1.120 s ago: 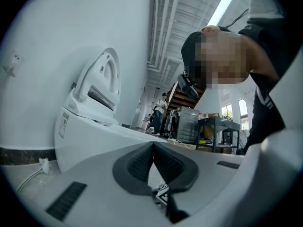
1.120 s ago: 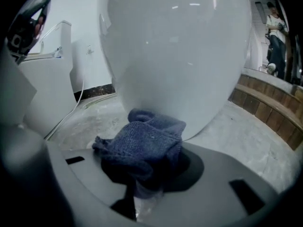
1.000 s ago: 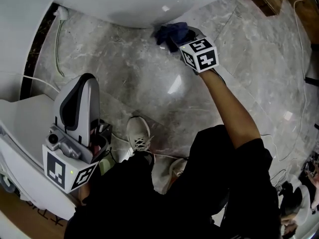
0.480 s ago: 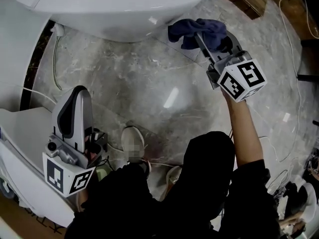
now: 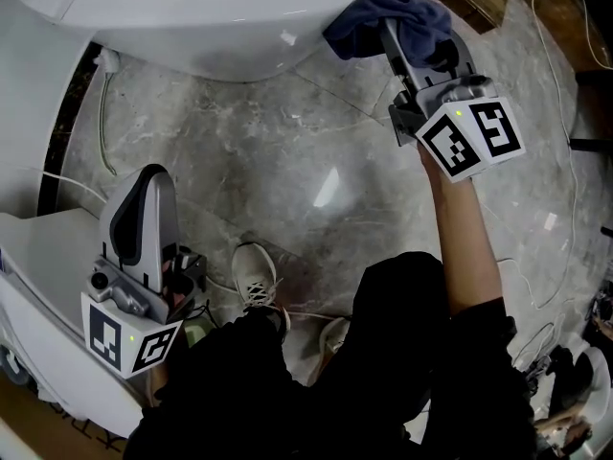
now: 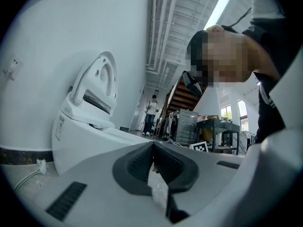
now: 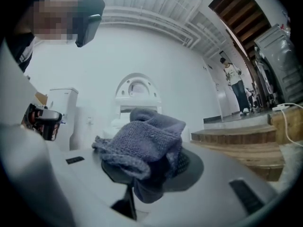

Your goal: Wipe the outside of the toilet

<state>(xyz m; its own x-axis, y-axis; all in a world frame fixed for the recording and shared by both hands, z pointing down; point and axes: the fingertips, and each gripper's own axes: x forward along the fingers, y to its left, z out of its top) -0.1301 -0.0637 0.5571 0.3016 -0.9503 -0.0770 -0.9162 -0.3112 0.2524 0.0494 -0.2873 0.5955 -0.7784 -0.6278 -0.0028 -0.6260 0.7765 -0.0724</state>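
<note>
- The toilet point(image 5: 220, 27) is seen at the far edge of the head view, its white bowl rounding out over the marble floor point(image 5: 287, 161); the low underside of the bowl, where the cloth was pressed a second ago, is now left bare
- The dark blue cloth point(image 5: 359, 32) has been lifted off that low spot and carried up and to the right, so that it is now held just beside the bowl's right flank; contact with the porcelain cannot be confirmed
- The cloth is kept clenched in the right claw point(image 5: 391, 29); in the right gripper view it is bunched over both jaws, with the toilet standing beyond it
- The low pass is judged to be finished, and a fresh stroke higher on the right side is probably being set up
- The left claw point(image 5: 153, 175) has been kept at the near left, its jaws closed together on nothing, well apart from the bowl and taking no part in the wiping
</note>
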